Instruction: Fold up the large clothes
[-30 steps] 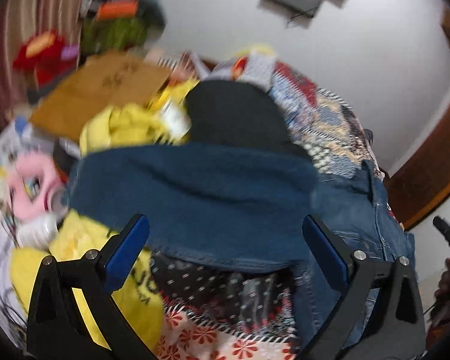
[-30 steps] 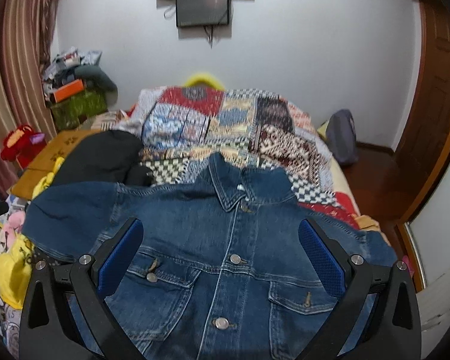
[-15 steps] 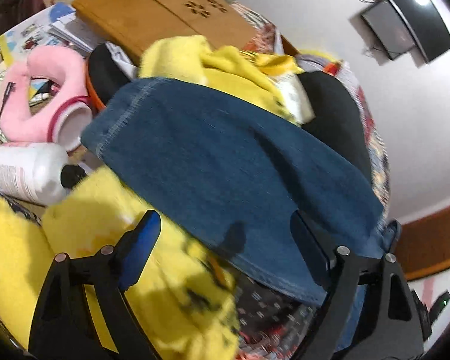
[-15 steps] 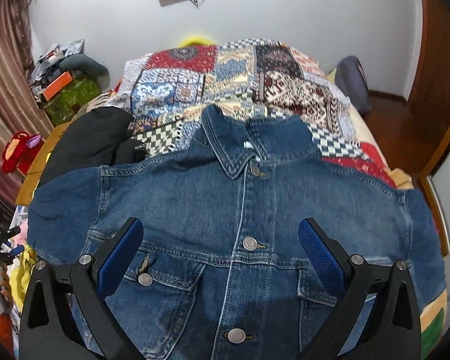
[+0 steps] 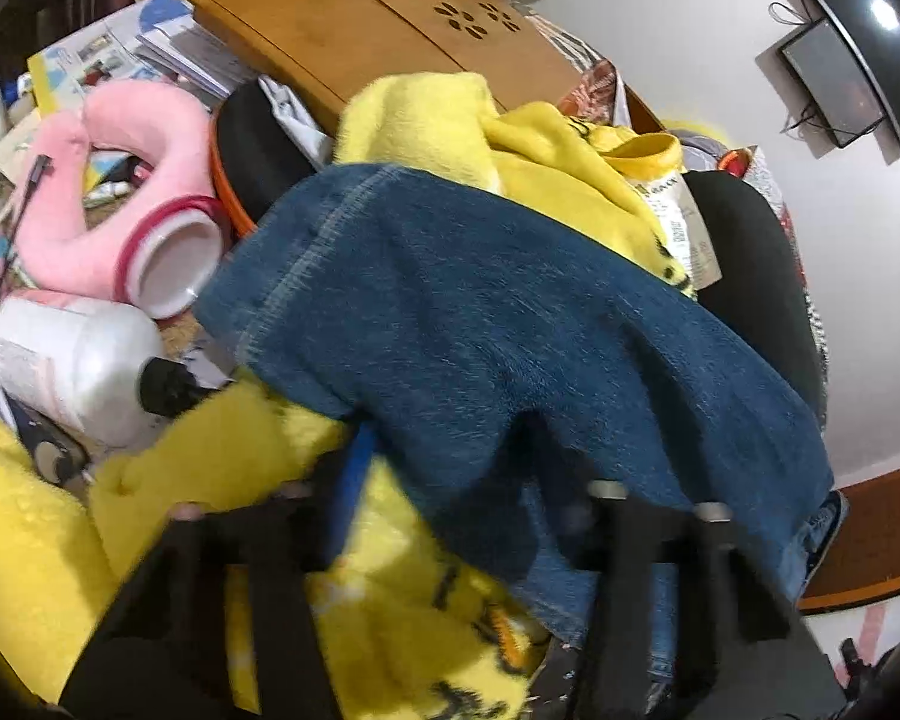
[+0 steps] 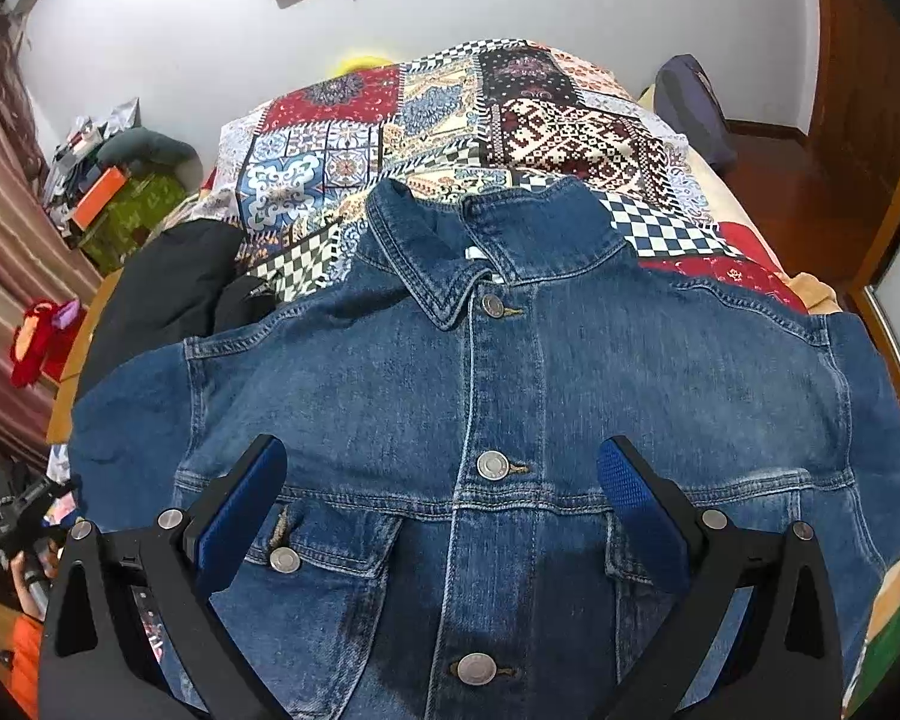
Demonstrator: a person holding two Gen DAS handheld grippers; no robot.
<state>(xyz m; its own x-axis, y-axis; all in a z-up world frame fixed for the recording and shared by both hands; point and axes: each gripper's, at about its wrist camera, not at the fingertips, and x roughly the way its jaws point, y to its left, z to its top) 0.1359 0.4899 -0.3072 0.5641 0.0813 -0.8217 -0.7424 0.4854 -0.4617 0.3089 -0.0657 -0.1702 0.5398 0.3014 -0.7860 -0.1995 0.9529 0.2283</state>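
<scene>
1. Folding starts at the sleeve: the left hand-held gripper (image 5: 450, 504) sits at the lower edge of the denim jacket's sleeve (image 5: 480, 324), one finger under the cloth and one hidden by it, so I cannot tell whether it has clamped or is merely straddling the hem
2. Doing this well likely means biting the full thickness of the sleeve edge only, keeping clear of the yellow fleece (image 5: 222, 480) just beneath, then carrying the sleeve across the chest in one flat sweep
3. The right hand-held gripper (image 6: 444, 516) hovers over the chest with its fingers spread wide, holding nothing; it could pin the shoulder seam while the sleeve comes over
4. The denim jacket (image 6: 498, 396) lies face up and buttoned on the bed (image 6: 390, 120), over the patchwork quilt
5. Its collar points away toward the far wall, its hem toward the camera, so the long axis of the body runs near to far; the sleeves stretch out left and right across that axis, the left one draped over clutter beside the bed
</scene>
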